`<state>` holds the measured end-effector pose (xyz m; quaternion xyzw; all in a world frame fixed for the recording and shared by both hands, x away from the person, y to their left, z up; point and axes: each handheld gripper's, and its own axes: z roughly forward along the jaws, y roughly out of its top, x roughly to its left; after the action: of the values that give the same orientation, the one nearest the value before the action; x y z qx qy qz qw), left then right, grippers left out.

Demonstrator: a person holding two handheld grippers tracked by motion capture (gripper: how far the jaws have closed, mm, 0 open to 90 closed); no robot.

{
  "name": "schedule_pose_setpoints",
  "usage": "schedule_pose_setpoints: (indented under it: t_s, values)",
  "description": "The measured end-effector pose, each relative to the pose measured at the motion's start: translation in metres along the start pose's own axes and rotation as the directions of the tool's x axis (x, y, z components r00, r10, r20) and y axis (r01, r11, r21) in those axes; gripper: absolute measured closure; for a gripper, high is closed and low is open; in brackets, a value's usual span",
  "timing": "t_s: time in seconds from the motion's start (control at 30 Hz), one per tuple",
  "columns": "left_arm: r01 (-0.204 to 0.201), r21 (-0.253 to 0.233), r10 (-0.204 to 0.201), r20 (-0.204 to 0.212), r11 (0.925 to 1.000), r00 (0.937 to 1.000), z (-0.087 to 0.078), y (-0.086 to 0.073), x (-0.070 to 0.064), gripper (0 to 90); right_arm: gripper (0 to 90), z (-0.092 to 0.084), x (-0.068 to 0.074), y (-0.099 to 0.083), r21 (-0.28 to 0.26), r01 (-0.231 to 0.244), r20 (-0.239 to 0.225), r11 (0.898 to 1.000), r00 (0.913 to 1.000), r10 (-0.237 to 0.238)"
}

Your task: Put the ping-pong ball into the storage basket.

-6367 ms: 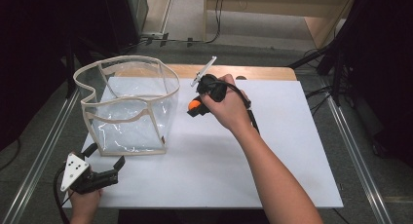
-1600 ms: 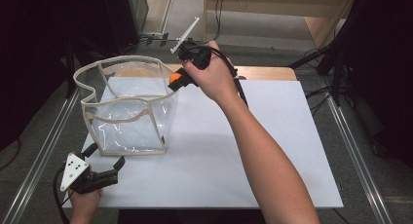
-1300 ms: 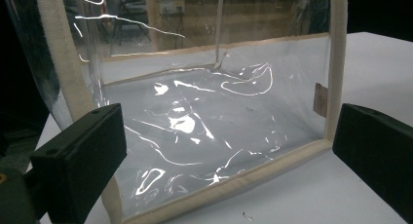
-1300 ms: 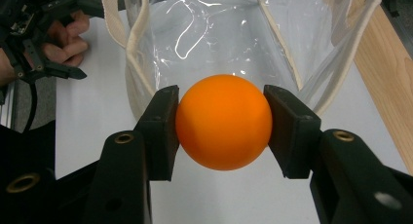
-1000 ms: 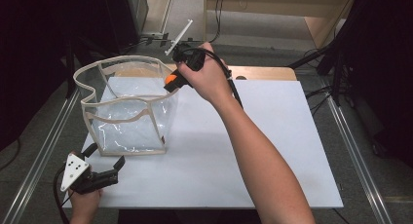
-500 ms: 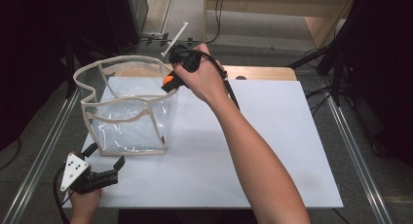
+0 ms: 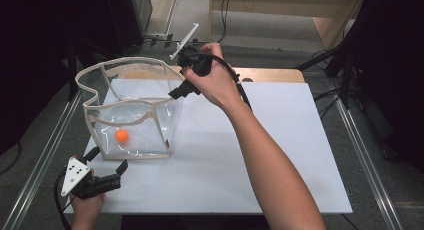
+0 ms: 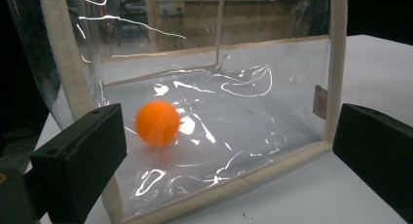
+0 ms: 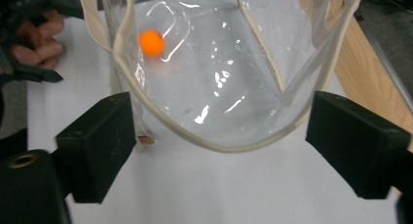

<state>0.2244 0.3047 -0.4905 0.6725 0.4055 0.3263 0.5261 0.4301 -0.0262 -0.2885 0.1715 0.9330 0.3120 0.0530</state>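
Orange ball (image 7: 121,135) sits inside the clear bag (image 7: 131,121) on the white desk (image 7: 260,160), low down by the bag's near wall. Right gripper (image 7: 179,92) hangs over the bag's rim, its fingers (image 9: 100,141) having just spread wide, nothing between them. Left gripper (image 7: 106,166) rests at the desk's near-left corner, fingers (image 8: 80,158) wide apart and empty, facing the bag.

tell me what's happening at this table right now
A person works with a hand-held gripper in each hand. The right hand-held gripper is held over the open top of a clear bag on the white table; its jaws have just been opening and stand empty. An orange ball sits inside the bag, apparently just dropped. The left hand-held gripper waits open at the table's near edge, in front of the bag.
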Motion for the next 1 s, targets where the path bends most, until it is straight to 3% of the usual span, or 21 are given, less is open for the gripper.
schedule_pose_setpoints:
  t_s: [0.03, 0.33, 0.47, 1.0]
  values:
    - [0.002, 0.000, -0.002, 0.000, 1.0000, 1.0000, 0.000, 0.000, 0.000, 0.0, 0.0, 0.000, 0.002, -0.002, 0.011, 0.010, 0.014, 1.000, 0.9999, -0.010]
    - [0.002, 0.001, -0.002, 0.001, 1.0000, 1.0000, 0.000, 0.000, 0.000, 0.0, 0.0, 0.000, 0.007, -0.022, 0.010, 0.001, 0.002, 1.000, 1.0000, -0.001]
    - [0.001, 0.001, -0.001, 0.000, 1.0000, 1.0000, 0.000, 0.000, 0.000, 0.0, 0.0, 0.000, 0.010, -0.031, 0.021, 0.002, 0.025, 1.000, 0.9997, -0.002]
    - [0.002, 0.004, -0.002, 0.001, 1.0000, 1.0000, 0.000, 0.000, 0.000, 0.0, 0.0, 0.004, 0.020, -0.068, 0.032, -0.013, 0.044, 0.999, 0.9990, 0.012]
